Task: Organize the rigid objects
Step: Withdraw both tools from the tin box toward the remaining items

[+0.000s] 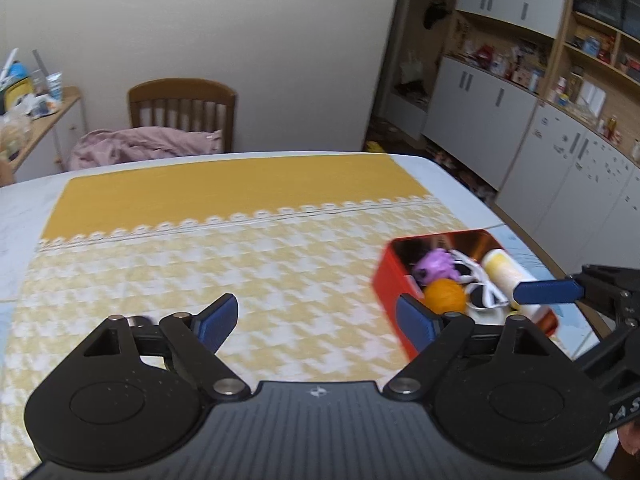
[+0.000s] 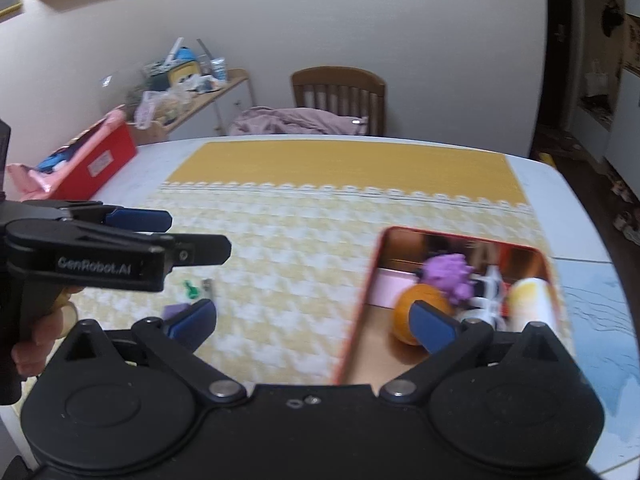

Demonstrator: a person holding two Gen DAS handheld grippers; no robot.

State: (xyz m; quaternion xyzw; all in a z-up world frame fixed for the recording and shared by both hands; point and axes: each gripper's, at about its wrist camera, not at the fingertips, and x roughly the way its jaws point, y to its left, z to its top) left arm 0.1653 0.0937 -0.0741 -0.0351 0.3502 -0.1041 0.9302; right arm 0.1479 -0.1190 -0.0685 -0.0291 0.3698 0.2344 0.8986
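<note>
A red tin [image 1: 390, 280] stands open on the yellow checked tablecloth [image 1: 240, 264], at the right in both views. It holds an orange ball [image 1: 445, 296], a purple toy [image 1: 434, 264], a white plastic piece [image 1: 484, 284] and a cream cylinder [image 1: 506, 274]. My left gripper [image 1: 318, 322] is open over bare cloth just left of the tin. One blue pad [image 1: 548, 291] of the other gripper reaches over the tin. My right gripper [image 2: 313, 322] is open, its right finger over the orange ball [image 2: 406, 304]. A green piece [image 2: 191, 290], a small metal item [image 2: 208, 286] and a purple block [image 2: 174, 312] lie on the cloth.
A wooden chair [image 2: 340, 92] with a pink cloth stands behind the white table [image 2: 560, 208]. A red box [image 2: 100, 160] sits at the table's far left. A cluttered side shelf [image 2: 192, 84] lines the left wall. Cabinets [image 1: 500, 112] fill the right side of the room.
</note>
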